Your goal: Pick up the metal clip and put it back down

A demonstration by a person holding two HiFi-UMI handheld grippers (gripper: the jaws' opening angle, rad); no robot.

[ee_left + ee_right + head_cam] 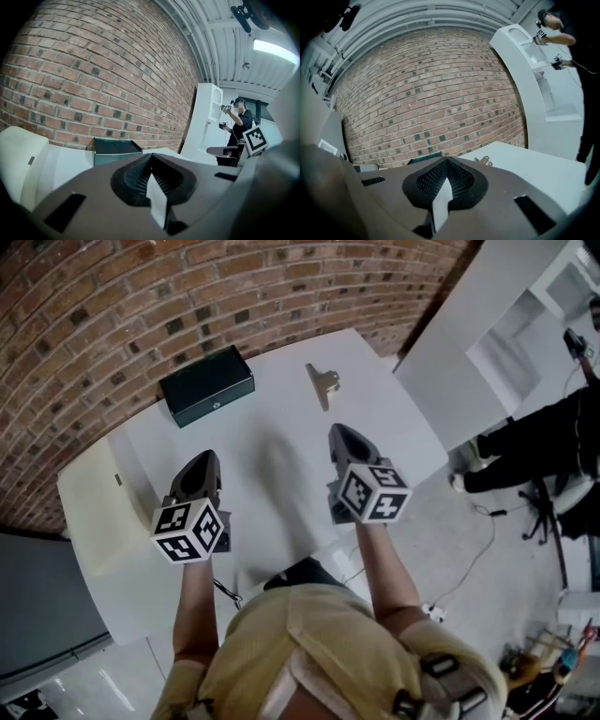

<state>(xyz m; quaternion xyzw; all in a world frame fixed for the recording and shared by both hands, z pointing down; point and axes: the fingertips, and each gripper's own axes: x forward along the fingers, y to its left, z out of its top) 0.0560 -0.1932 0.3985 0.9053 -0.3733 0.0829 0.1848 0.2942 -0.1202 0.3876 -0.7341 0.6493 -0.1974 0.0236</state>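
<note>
Brick wall (141, 296) backs a white surface (272, 474), with a tall white cabinet (487, 324) off to the right and a second person (544, 446) working beyond it. A dark green box (206, 385) sits at the far left of the surface, close to the wall.

Nearer the body, the left claw (202, 461) and right claw (339, 432) hover side by side. Each one's own view shows its ribbed pads pressed together with nothing between them. The metal clip (323, 382) lies on the surface to the right of the box and well apart from it. It is ahead of the right claw and touched by neither.

A clip lying free with both claws closed and empty fits a clip waiting to be lifted, and equally one already set back down. Either way, my judgement is that the right claw is the one in line with it. The clip looks thin and light enough to skate on the smooth top, so no claw should brush it sideways.

From overhead the clip is small, and I cannot tell whether its handles stand up or lie folded. The right gripper view shows only a sliver of it over the claw's body, and the left gripper view shows none. The wearer's body covers the surface's near edge.
</note>
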